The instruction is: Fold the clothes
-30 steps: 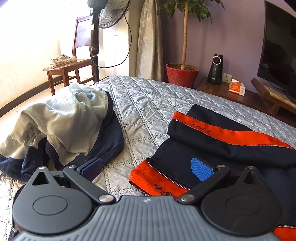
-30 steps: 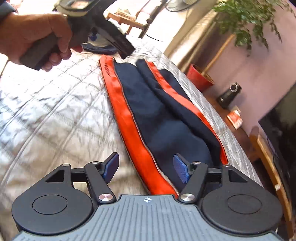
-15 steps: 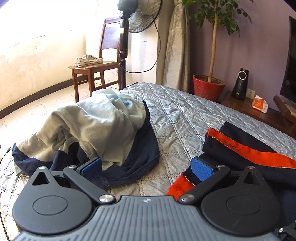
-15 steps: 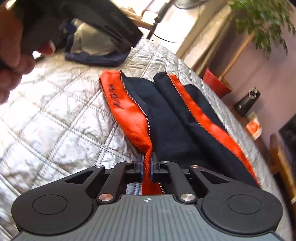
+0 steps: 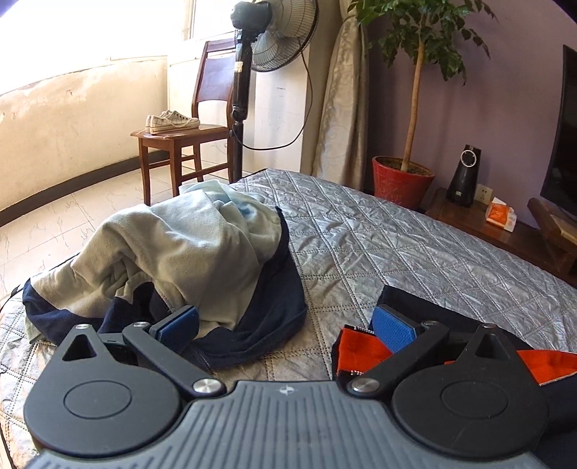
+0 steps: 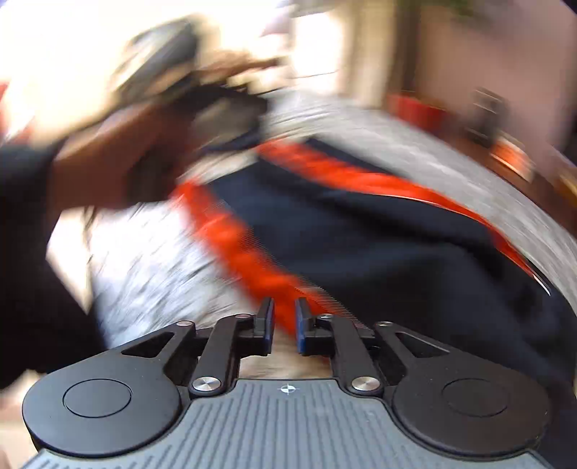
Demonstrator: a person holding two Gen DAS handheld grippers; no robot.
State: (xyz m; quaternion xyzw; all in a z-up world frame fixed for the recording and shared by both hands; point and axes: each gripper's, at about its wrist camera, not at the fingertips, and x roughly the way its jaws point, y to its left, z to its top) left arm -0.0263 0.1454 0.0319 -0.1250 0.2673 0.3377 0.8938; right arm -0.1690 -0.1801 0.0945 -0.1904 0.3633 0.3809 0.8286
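left gripper point(image 5: 285, 323) spread wide over the quilt point(image 5: 378, 249) beside the jacket point(image 5: 364, 350); right gripper point(image 6: 285, 326) slightly parted, orange trim point(image 6: 234, 234) between its pads.

On the bed point(image 5: 378, 245) there are two clothes items: one navy-orange garment point(image 6: 360, 231) and one grey-navy heap point(image 5: 187, 259). Two grippers are visible, the left point(image 5: 285, 324) and the right point(image 6: 285, 324). Around the bed I count one chair point(image 5: 187, 133), two shoes point(image 5: 171, 121), one fan point(image 5: 277, 32), one plant point(image 5: 414, 90), one speaker point(image 5: 465, 176) and one television point(image 5: 562, 144).
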